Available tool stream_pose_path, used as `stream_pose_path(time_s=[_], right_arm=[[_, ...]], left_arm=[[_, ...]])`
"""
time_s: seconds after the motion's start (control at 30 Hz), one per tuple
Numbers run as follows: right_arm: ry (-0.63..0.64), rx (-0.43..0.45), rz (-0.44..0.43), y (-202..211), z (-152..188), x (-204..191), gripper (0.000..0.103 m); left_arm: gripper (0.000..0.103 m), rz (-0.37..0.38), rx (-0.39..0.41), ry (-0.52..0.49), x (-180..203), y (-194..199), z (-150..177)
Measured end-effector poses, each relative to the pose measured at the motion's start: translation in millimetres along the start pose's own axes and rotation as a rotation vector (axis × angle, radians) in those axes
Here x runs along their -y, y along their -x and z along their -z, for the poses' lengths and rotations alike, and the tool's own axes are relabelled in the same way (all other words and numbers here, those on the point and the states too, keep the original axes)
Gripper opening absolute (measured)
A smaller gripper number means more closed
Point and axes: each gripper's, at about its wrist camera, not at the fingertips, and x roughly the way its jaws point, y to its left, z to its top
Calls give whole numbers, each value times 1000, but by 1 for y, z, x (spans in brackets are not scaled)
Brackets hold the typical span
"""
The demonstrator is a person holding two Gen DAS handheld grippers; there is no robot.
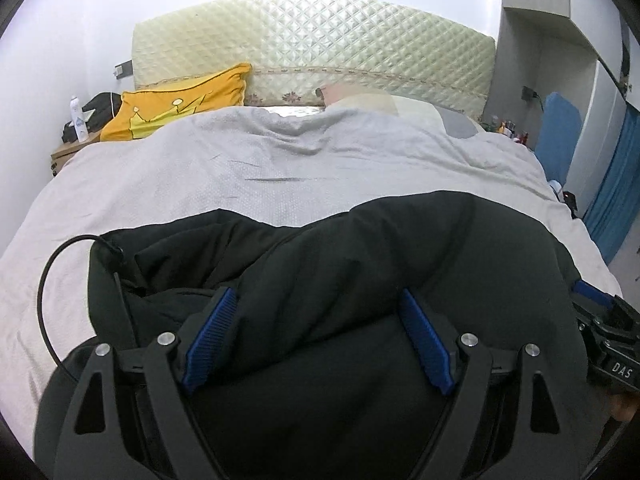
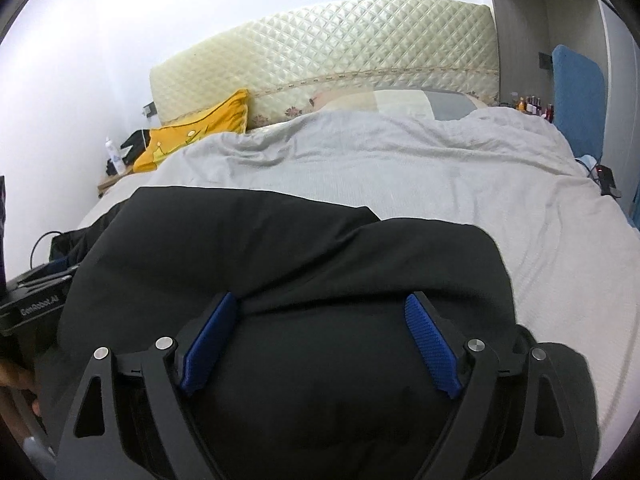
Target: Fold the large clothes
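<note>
A large black garment (image 1: pixel 340 264) lies bunched on the near part of a bed covered with a light grey blanket (image 1: pixel 240 168). My left gripper (image 1: pixel 318 300) is open, its blue-padded fingers (image 1: pixel 212 332) spread over the garment's near folds. My right gripper (image 2: pixel 320 304) is open too, fingers (image 2: pixel 432 344) spread over the same black garment (image 2: pixel 280 248), which fills the lower half of the view. The right gripper's body shows at the left wrist view's right edge (image 1: pixel 608 336). The left gripper's body shows at the right wrist view's left edge (image 2: pixel 36 300).
A quilted cream headboard (image 1: pixel 320 44) stands at the far end, with a yellow pillow (image 1: pixel 180 100) and a patchwork pillow (image 1: pixel 400 108). A nightstand with a bottle (image 1: pixel 78 120) is far left. Blue fabric (image 1: pixel 560 132) and small bottles (image 2: pixel 532 104) are at the right.
</note>
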Motion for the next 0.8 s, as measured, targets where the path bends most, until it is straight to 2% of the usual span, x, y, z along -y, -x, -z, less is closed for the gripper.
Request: stream_pose_path(time_s=[0.17, 0.5, 0.53, 0.63, 0.8], right_arm=[[-9, -14, 12, -13, -2, -1, 89], [-34, -50, -4, -45, -10, 8, 96], [-37, -55, -7, -45, -10, 9, 96], [-34, -63, -12, -39, -11, 8, 96], [1, -24, -16, -16, -23, 7, 96]], left_arm=[[84, 11, -6, 18, -3, -10, -5], [99, 41, -1, 63, -9, -16, -15], [103, 47, 8, 64, -10, -13, -15], [103, 41, 60, 47, -11, 1, -16], [103, -33, 173, -26, -16, 33, -23]])
